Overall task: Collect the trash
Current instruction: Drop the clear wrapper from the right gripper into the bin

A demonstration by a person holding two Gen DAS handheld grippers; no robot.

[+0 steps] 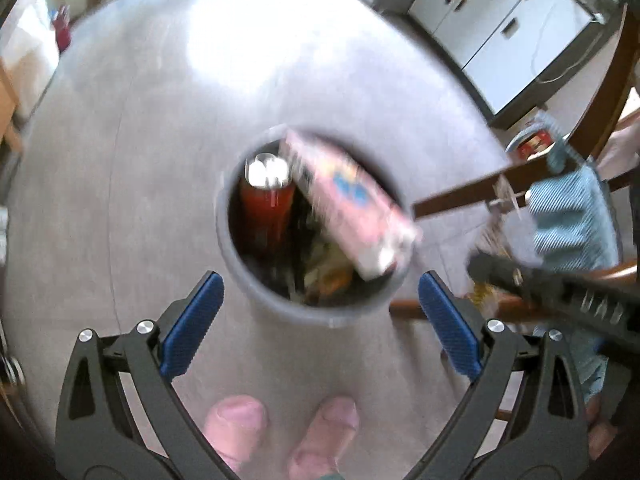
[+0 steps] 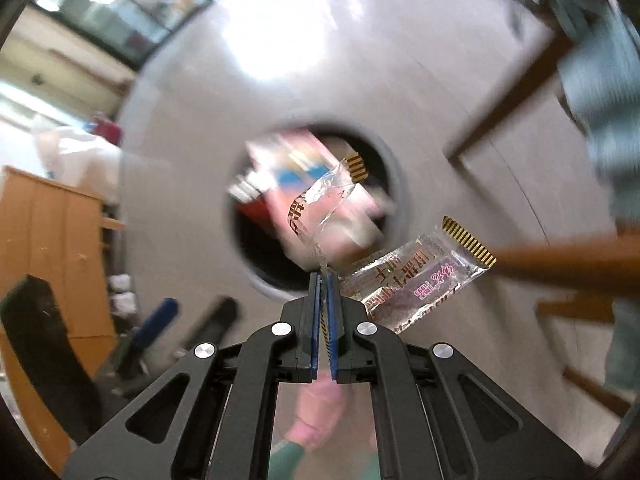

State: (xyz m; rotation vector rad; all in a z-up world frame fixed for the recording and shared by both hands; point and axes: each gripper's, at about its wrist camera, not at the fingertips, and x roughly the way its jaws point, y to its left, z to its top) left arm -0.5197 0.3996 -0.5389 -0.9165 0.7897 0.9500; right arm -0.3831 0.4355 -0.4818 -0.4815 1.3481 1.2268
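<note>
A grey round bin [image 1: 224,216] stands on the floor below both grippers. Inside it are a red can [image 1: 266,204] and a pink box [image 1: 352,200] that leans up over the rim. My left gripper [image 1: 320,320] hangs above the bin's near edge, open, with nothing between its blue pads [image 1: 192,324]. My right gripper [image 2: 325,280] is shut on two clear snack wrappers [image 2: 420,276] with gold-striped ends, one [image 2: 324,200] dangling over the bin [image 2: 400,192]. In the left wrist view the right gripper [image 1: 478,266] shows blurred at the right.
Dark wooden chair rungs [image 1: 460,194] and a blue cloth [image 1: 568,216] crowd the right side. White cabinets [image 1: 480,12] line the far wall. A wooden cupboard [image 2: 52,240] stands at the left. The person's feet [image 1: 236,420] are on the grey floor near the bin.
</note>
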